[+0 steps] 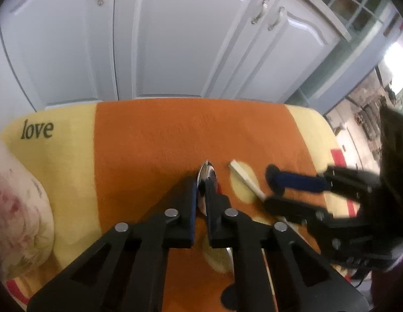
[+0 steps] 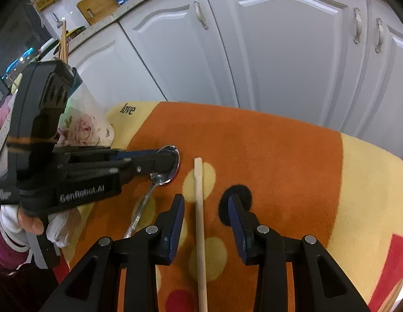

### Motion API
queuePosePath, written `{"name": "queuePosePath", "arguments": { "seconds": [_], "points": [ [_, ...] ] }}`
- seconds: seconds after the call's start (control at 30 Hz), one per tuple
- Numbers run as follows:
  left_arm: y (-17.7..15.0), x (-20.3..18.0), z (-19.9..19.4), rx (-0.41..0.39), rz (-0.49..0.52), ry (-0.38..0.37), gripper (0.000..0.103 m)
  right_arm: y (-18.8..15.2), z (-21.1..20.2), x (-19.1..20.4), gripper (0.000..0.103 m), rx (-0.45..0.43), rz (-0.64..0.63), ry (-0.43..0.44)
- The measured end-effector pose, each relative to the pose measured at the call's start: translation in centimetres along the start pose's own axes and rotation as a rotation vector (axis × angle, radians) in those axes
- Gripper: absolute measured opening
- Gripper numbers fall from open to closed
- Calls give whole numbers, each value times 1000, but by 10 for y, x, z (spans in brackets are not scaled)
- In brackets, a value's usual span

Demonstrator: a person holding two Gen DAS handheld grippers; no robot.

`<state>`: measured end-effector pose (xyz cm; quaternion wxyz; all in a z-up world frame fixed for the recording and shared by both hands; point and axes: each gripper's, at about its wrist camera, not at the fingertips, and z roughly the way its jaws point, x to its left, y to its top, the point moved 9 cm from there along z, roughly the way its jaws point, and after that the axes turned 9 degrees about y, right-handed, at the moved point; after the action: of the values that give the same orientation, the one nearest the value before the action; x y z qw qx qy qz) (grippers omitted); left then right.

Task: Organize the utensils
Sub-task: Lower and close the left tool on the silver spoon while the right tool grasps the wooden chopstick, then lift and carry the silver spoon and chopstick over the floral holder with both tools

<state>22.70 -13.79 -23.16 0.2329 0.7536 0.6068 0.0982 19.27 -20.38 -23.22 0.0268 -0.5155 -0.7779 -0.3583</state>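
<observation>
A metal spoon (image 1: 208, 170) lies on the orange and yellow cloth (image 1: 149, 135). My left gripper (image 1: 201, 182) is shut on its bowl. From the right wrist view, the left gripper (image 2: 166, 161) pinches the spoon (image 2: 141, 208) at the bowl, and the handle trails toward the near edge. A wooden chopstick (image 2: 198, 182) lies just right of the spoon. My right gripper (image 2: 206, 198) is open and straddles the stick with its blue pads clear of it. The left wrist view has the right gripper (image 1: 270, 188) around the chopstick (image 1: 244, 178).
A floral cloth bag (image 2: 81, 124) sits at the cloth's left end, beside the word "love". White cabinet doors (image 1: 175, 39) stand close behind the cloth. A white-gloved hand (image 2: 58, 226) holds the left gripper. The countertop above carries a cutting board (image 2: 102, 2).
</observation>
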Motion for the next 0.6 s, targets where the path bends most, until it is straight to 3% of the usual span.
{"name": "queuePosePath", "arguments": {
  "seconds": [0.2,0.23,0.3,0.33,0.43,0.6],
  "points": [
    [-16,13,-14,15,-51,-9,1,12,28,12,35,87,-103,-90],
    [-19,13,-17,11,-53,-7,1,17,32,14,32,88,-133,-117],
    [-21,11,-24,2,-62,-10,1,22,35,14,14,100,-166,-165],
    [-22,10,-30,-8,-68,-22,1,23,34,14,6,98,-156,-161],
    [-23,5,-50,-46,-63,-39,0,24,16,14,6,56,-98,-110],
    [-23,2,-77,-90,-58,-54,0,27,-40,26,6,-96,4,17]
  ]
}}
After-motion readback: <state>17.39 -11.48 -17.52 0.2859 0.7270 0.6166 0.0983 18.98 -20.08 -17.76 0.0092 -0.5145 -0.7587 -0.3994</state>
